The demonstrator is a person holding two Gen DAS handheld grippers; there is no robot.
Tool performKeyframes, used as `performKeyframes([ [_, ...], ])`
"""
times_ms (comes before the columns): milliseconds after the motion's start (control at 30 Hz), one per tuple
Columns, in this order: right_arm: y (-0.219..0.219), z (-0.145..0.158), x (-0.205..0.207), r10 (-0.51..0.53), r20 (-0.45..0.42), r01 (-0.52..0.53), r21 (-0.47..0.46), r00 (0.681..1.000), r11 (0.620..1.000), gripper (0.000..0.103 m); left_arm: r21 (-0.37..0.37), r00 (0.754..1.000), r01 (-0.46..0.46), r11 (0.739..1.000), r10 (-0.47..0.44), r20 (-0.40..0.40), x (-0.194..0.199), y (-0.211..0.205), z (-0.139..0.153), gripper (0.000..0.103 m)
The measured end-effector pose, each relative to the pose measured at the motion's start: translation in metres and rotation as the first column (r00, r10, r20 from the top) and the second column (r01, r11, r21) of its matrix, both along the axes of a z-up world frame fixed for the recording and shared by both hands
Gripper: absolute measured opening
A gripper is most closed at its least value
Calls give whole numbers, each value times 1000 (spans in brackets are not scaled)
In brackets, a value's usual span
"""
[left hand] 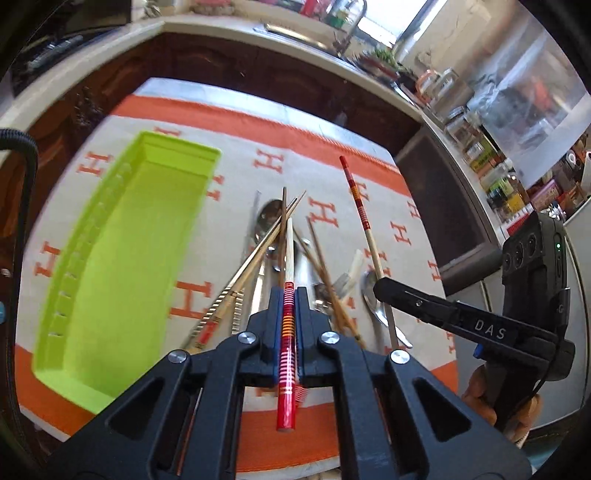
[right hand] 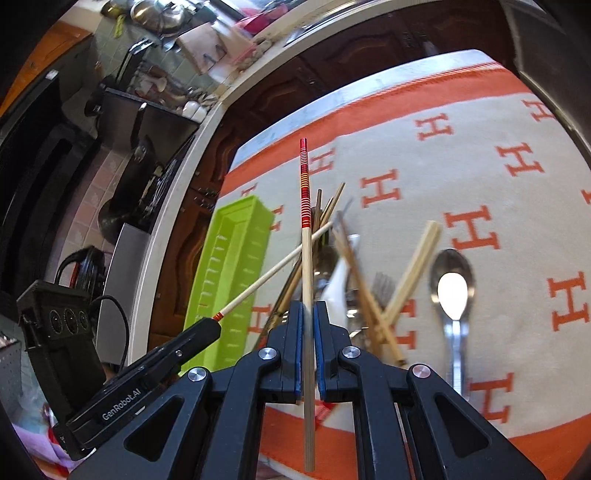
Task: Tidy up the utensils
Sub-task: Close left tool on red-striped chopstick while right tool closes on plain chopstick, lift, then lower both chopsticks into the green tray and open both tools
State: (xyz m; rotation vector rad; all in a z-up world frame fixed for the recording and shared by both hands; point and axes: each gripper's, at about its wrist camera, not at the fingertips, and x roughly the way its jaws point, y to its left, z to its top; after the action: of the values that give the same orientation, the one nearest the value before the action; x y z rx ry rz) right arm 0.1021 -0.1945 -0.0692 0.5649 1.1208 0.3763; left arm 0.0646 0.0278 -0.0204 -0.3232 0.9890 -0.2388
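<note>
While both pairs of tongs were clenched, each held one red-banded pale wooden chopstick of a matching pair. Nearest in the left wrist view, the left gripper pinched its chopstick by the red striped end, the pale tip reaching out over the heap. In the right wrist view, the right gripper clamped the other red-banded chopstick low on its plain shaft, the red end standing far from the fingers.

Each camera caught the other tool from the side: the left view showed the right gripper's black finger closed on its stick at the right, and the right view showed the left gripper at the near left, its stick slanting across.

Beyond the fingers lay the jumbled pile of brown bamboo chopsticks mixed with metal spoons, resting on the cream cloth with orange H letters and orange border. Only the right view plainly showed a shiny steel spoon lying apart to the right, a metal fork and a pale square chopstick pair.

Left of the pile sat the long lime-green plastic tray, nothing visible inside it in either view. Farther off ran a dark wooden cabinet front under a pale countertop.
</note>
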Motion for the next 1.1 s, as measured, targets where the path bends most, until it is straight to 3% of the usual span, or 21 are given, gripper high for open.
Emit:
performKeyframes([
  [333, 109, 30, 4, 148, 15, -147, -39, 989, 988, 6, -5, 970, -156, 988, 154, 190, -35, 94, 30, 3],
  [533, 162, 17, 29, 165, -43, -167, -28, 985, 986, 6, 10, 968, -215, 977, 212, 134, -26, 134, -3, 3],
  [700, 184, -6, 50, 128, -118, -128, 8, 985, 992, 6, 72, 979, -187, 980, 180, 92, -18, 142, -34, 4],
  [833, 196, -24, 63, 101, -193, -97, 27, 976, 995, 7, 123, 985, -158, 980, 148, 88, -15, 135, -40, 4],
  [967, 205, -32, 65, 119, -206, -120, 9, 971, 993, 26, 152, 987, -151, 977, 139, 85, -13, 131, -38, 9],
  [1100, 206, -26, 60, 135, -166, -141, -25, 977, 990, 28, 150, 985, -158, 976, 144, 99, -15, 129, -33, 9],
])
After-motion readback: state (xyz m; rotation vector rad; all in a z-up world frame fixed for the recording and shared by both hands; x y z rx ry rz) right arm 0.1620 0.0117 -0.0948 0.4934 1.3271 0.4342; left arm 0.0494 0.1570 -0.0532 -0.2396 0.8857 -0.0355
